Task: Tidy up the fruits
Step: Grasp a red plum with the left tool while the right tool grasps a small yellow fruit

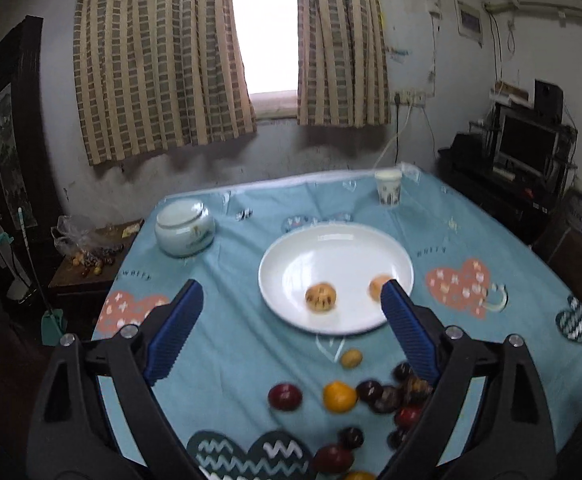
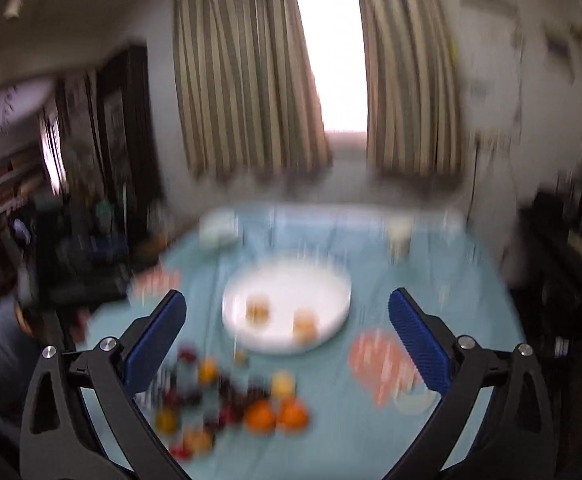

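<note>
A white plate (image 1: 351, 240) sits mid-table and holds two yellow-brown fruits, one (image 1: 320, 297) near its front and one (image 1: 378, 286) partly behind my left finger. Several loose fruits lie in front of the plate: a dark red one (image 1: 284, 396), an orange one (image 1: 339, 396), a small yellow one (image 1: 351, 358) and dark ones (image 1: 383, 394). My left gripper (image 1: 291, 300) is open and empty above them. The right wrist view is blurred: the plate (image 2: 331, 284), the fruit pile (image 2: 231, 400) and two oranges (image 2: 277, 416) show. My right gripper (image 2: 287, 312) is open and empty.
A pale lidded jar (image 1: 185, 228) stands at the table's back left and a paper cup (image 1: 388, 187) at the back right. The table wears a blue heart-print cloth (image 1: 231, 340). A low side table (image 1: 91, 264) with more fruit stands to the left.
</note>
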`<move>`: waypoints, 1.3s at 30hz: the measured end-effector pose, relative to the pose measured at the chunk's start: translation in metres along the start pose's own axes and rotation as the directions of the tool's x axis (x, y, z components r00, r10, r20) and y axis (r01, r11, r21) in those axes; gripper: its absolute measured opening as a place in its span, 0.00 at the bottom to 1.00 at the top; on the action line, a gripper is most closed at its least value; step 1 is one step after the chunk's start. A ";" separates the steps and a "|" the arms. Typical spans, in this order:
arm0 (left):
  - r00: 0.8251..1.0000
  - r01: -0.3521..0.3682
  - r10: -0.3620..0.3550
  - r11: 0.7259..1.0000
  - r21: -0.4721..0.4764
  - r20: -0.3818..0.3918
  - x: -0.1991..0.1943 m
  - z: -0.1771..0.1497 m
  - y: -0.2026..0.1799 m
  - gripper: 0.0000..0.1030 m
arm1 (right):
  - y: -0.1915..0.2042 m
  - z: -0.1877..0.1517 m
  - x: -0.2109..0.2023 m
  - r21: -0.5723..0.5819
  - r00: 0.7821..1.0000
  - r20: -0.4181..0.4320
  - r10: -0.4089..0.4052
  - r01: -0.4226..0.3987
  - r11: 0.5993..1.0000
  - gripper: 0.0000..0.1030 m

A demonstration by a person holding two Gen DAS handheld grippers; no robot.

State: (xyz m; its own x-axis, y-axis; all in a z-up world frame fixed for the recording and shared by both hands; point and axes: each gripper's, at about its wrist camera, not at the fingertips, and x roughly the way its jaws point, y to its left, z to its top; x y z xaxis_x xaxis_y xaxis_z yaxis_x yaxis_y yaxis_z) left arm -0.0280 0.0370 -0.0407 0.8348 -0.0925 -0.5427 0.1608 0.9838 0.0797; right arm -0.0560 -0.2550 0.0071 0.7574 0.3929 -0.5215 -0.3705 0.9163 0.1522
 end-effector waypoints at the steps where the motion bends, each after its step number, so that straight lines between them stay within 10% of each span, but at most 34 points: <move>1: 0.999 0.002 -0.001 1.000 0.006 -0.035 0.000 -0.012 0.002 0.89 | -0.001 -0.030 0.013 0.006 0.996 -0.086 -0.022 0.023 1.000 0.99; 5: 0.981 0.024 -0.019 1.000 0.020 -0.192 -0.004 -0.068 0.009 0.89 | 0.008 -0.130 0.050 -0.055 0.917 -0.394 -0.059 0.041 0.998 0.91; 9: 0.956 0.061 -0.053 0.998 0.020 -0.290 -0.012 -0.104 0.006 0.89 | 0.032 -0.181 0.061 -0.023 0.848 -0.530 -0.007 -0.006 1.000 0.80; 21: 0.842 0.334 -0.287 0.942 0.025 -0.456 -0.006 -0.136 -0.056 0.88 | 0.043 -0.190 0.073 -0.035 0.818 -0.575 -0.014 -0.008 0.999 0.74; 28: 0.772 0.385 -0.306 0.922 0.027 -0.557 0.023 -0.150 -0.090 0.51 | 0.037 -0.193 0.066 -0.024 0.815 -0.578 -0.021 0.009 1.000 0.74; 39: 0.752 0.334 -0.264 0.943 0.003 -0.604 0.046 -0.161 -0.093 0.28 | 0.032 -0.194 0.071 0.039 0.818 -0.574 0.034 -0.014 0.999 0.74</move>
State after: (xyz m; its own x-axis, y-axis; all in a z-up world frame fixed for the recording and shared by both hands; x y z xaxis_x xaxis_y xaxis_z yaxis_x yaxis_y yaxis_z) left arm -0.0895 -0.0338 -0.2071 0.2667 -0.2362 -0.9344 0.4318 0.8960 -0.1032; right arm -0.1187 -0.2125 -0.1883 0.2984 0.3081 -0.9034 -0.3598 0.9129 0.1925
